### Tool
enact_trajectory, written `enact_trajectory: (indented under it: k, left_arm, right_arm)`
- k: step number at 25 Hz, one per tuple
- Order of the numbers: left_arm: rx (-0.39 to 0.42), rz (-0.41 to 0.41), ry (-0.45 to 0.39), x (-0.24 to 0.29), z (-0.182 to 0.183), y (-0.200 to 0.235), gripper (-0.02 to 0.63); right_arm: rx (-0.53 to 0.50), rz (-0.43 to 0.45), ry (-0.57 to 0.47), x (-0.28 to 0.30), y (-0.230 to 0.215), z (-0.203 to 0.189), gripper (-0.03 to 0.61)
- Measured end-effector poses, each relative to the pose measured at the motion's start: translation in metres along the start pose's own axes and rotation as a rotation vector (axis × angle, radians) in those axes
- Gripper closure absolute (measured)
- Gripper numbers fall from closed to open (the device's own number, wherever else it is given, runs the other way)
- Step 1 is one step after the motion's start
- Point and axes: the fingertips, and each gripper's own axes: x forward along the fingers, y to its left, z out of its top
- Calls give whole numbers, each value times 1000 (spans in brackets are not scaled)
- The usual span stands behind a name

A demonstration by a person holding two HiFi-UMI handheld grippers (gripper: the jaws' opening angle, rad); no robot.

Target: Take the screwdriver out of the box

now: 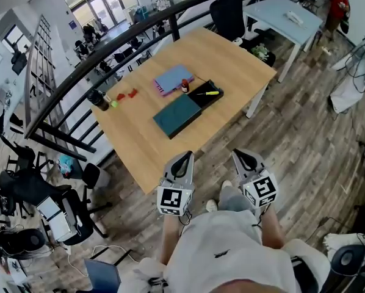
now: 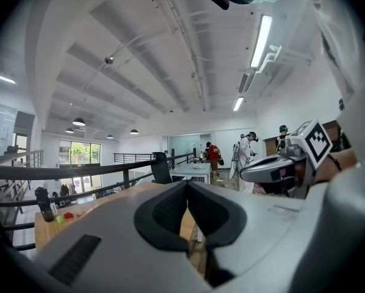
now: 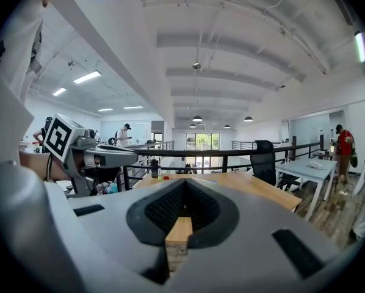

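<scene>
Head view: left gripper (image 1: 185, 156) and right gripper (image 1: 240, 154), jaws together, empty, hover at six o'clock of the table (image 1: 231, 57); screwdriver (image 1: 208, 93) lies at two o'clock inside the box (image 1: 195, 103).

The tabletop (image 1: 231, 60) is seen to be pale wood with a smooth, matt finish, its edge showing raw layered ply in the right gripper view, and the floor (image 1: 292, 139) is laid in dull grey-brown wood planks. The box (image 1: 214, 96) is finished in matt black and its lid (image 1: 177, 116) in dull dark teal, while the screwdriver (image 1: 208, 93) handle looks to be yellow plastic. The left gripper (image 1: 184, 159) and right gripper (image 1: 242, 156) are cased in smooth, matt grey plastic with black ribbed pads (image 3: 164, 209).
</scene>
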Motion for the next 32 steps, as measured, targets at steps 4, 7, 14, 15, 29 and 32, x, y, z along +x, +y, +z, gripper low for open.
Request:
enact_trajectory:
  k: [4,7,14,15,29,32]
  left_arm:
    - [11,-29,16,15,-9,7,601]
    - [4,-25,24,31,-16,15,601]
    - [-7,-6,41,84,-20,46,601]
    - [-7,-6,43,94,-19,50,601]
    - [-37,21,90,256,-18,106,601]
    - [-42,16,101,287,-20,110,601]
  right_arm:
    - [0,-7,3,15,-7,-4,584]
    - [5,-8,2,30,-20,-6,584]
    - [21,7,16,78,-59,-7,584]
    - [24,9,18,85,-66,-6,584]
    - [64,69,70,197,-191,-12,584]
    - [83,87,81,215,-215,-17,584]
